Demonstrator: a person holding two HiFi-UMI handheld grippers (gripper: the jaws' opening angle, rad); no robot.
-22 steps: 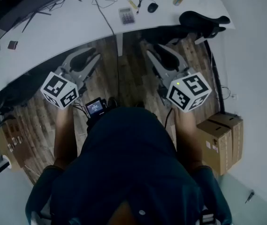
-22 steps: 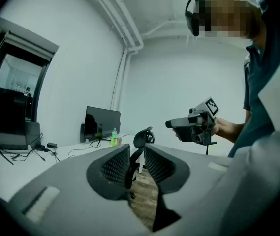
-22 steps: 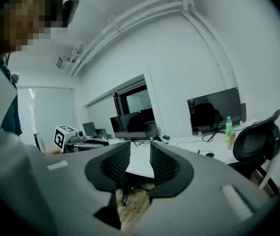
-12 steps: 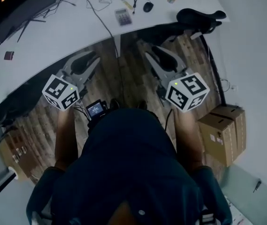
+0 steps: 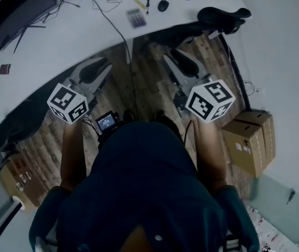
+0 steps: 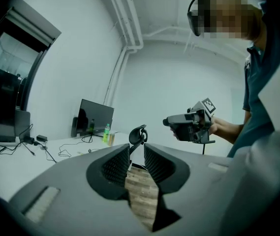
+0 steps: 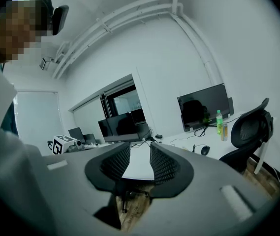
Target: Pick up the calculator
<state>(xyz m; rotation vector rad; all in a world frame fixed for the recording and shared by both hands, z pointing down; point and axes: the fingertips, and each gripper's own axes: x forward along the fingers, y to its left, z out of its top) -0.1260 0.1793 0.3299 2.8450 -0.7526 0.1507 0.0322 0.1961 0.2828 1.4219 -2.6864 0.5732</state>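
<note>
Left tool point(image 6: 136, 149) and right tool point(image 7: 140, 151) are each pressed together on nothing, held roughly level over the wood floor point(image 5: 146, 83), short of the white tabletop point(image 5: 60, 41). The calculator point(image 5: 135, 18) lies flat by the tabletop's near edge, near a black mouse point(image 5: 163, 5), well apart from both tools.

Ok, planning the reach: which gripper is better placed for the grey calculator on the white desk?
Probably left. The grey calculator sits about midway ahead, but the black office chair stands before the right gripper; the left gripper faces only wooden floor.
</note>
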